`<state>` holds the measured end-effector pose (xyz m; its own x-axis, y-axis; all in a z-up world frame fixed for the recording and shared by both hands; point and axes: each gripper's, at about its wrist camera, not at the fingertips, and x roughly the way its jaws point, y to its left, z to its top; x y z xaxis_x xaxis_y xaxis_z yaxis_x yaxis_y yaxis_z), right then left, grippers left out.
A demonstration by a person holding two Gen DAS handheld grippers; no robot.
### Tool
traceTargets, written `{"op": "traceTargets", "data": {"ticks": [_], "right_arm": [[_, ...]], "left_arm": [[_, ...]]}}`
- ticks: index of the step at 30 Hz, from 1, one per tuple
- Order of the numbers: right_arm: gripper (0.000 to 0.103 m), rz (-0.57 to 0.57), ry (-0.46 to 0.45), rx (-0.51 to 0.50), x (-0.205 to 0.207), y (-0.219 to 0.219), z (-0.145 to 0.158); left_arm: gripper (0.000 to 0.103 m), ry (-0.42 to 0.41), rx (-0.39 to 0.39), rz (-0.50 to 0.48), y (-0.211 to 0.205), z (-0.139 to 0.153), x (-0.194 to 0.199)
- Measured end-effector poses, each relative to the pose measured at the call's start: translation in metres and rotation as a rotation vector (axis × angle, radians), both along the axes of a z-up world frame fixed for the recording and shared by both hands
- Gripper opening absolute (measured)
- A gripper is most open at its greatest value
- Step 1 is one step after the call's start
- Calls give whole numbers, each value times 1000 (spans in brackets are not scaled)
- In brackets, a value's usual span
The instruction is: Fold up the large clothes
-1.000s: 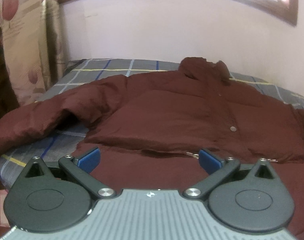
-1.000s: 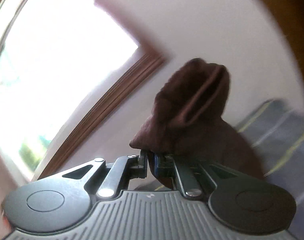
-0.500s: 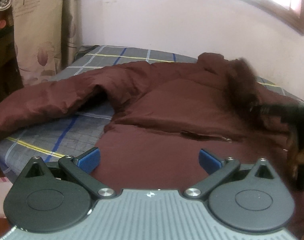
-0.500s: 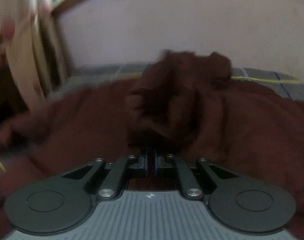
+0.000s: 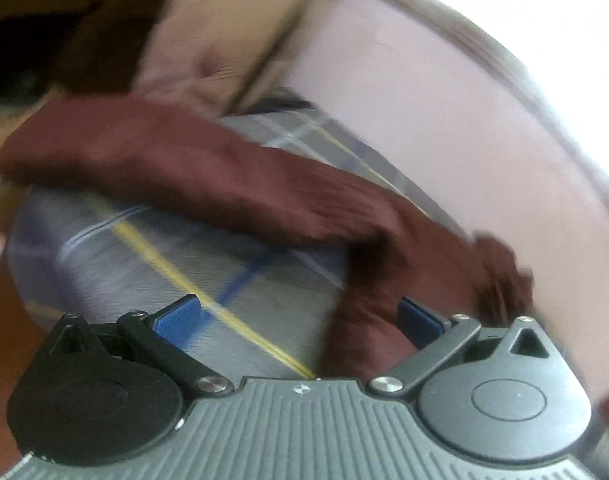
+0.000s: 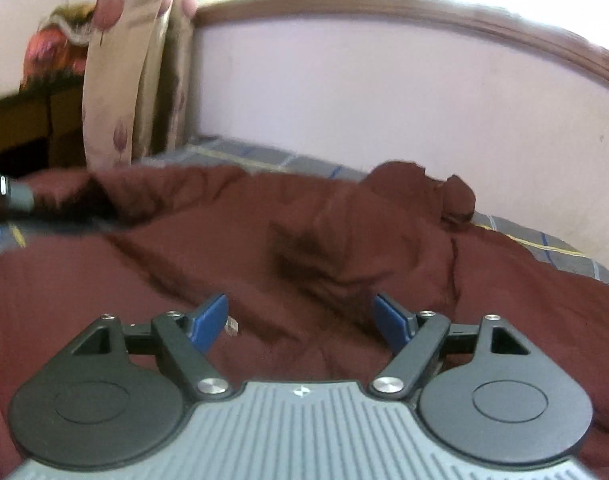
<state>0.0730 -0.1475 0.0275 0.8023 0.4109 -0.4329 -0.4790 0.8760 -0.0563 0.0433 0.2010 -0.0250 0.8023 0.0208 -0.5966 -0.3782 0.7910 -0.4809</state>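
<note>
A dark maroon padded jacket [image 6: 304,248] lies spread on a bed with a grey checked sheet [image 5: 224,264]. In the right wrist view its right sleeve lies folded across the body and the collar [image 6: 420,188] bunches at the back. My right gripper [image 6: 302,316] is open and empty just above the jacket. In the blurred, tilted left wrist view the left sleeve [image 5: 184,168] stretches out over the sheet. My left gripper [image 5: 298,316] is open, with the jacket's side edge by its right finger [image 5: 418,314]. The left gripper also shows at the far left of the right wrist view [image 6: 8,196].
A pale pink wall [image 6: 384,100] and a wooden window frame [image 6: 424,8] run behind the bed. A floral curtain [image 6: 128,60] hangs at the bed's left end, with dark furniture [image 6: 24,128] beyond it.
My right gripper has opened and let go of the sleeve, which now lies across the jacket. My left gripper has swung left, toward the outstretched left sleeve, and tilted.
</note>
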Motion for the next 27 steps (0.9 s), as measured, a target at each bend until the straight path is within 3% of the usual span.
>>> {"op": "traceTargets", "data": {"ticks": [3,6,11,15,16,17,19,21,24,27], "right_arm": [[80,-6,46,-3,0,2,-13],[80,-17,84,37,2,2,-19],[80,-36,107,76,1,-2,-23],[80,-55,119,99,-3,-3,-25],[80,-56,119,98,-4,-4,-25],[80,-56,119,97,-5,-3,-24],[80,-58,122,103,-6,-4,-24],[80,-57,129,120,-8,-6,-23],[80,-57,139,160,-13,-14,-18],[80,-72,123,198,-21,-27,-10]], "left_arm": [[98,13,-140,103,39,-11,-2],[98,1,-219,218,74,-17,-4],[98,-62,-397,352,118,-31,-6],[95,-111,-451,406,142,-36,3],[88,-123,-436,407,147,-34,6],[52,-136,-405,390,148,-29,6],[15,-72,-332,341,151,-21,23],[12,-79,-298,352,151,-15,28],[11,-126,-129,314,131,19,39],[11,-229,-54,220,102,62,52]]}}
